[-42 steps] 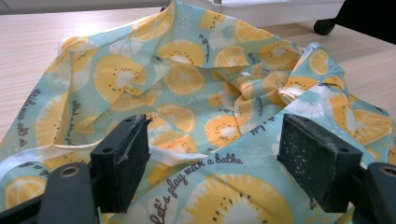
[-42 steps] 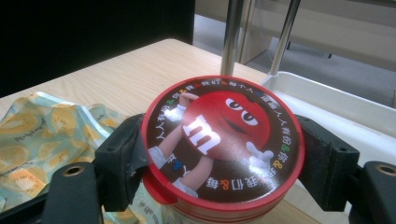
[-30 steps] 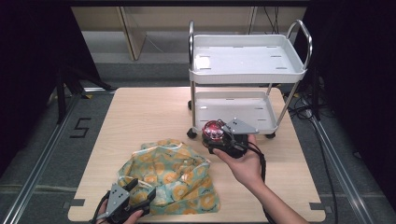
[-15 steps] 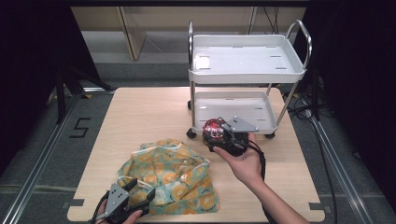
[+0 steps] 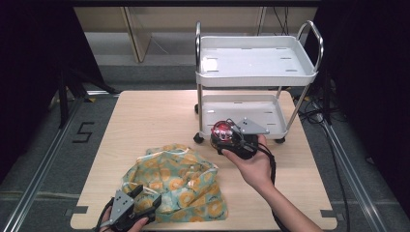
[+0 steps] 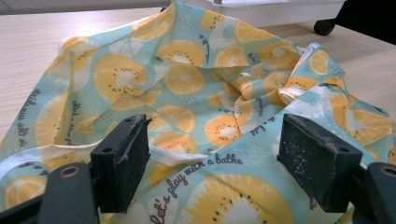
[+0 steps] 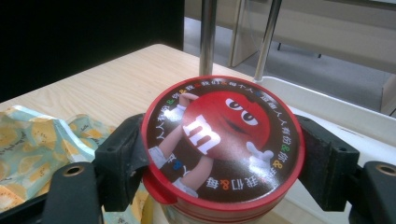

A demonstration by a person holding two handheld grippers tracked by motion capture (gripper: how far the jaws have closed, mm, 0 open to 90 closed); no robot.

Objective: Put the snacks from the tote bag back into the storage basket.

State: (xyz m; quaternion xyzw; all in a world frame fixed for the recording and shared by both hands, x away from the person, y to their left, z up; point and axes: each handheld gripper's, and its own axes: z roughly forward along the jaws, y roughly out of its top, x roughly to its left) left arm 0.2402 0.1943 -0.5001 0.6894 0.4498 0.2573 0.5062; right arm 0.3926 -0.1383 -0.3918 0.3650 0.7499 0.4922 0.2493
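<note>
Where lemons crowd the cloth (image 6: 196,93) — "Let's play with a bathe" (teal).

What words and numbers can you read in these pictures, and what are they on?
"Let's play with a bathe": on the orange-print cloth.
"m": on the red candy tub lid; the ring of small characters around it is too small to read.
"5": on the floor left of the table.
</note>
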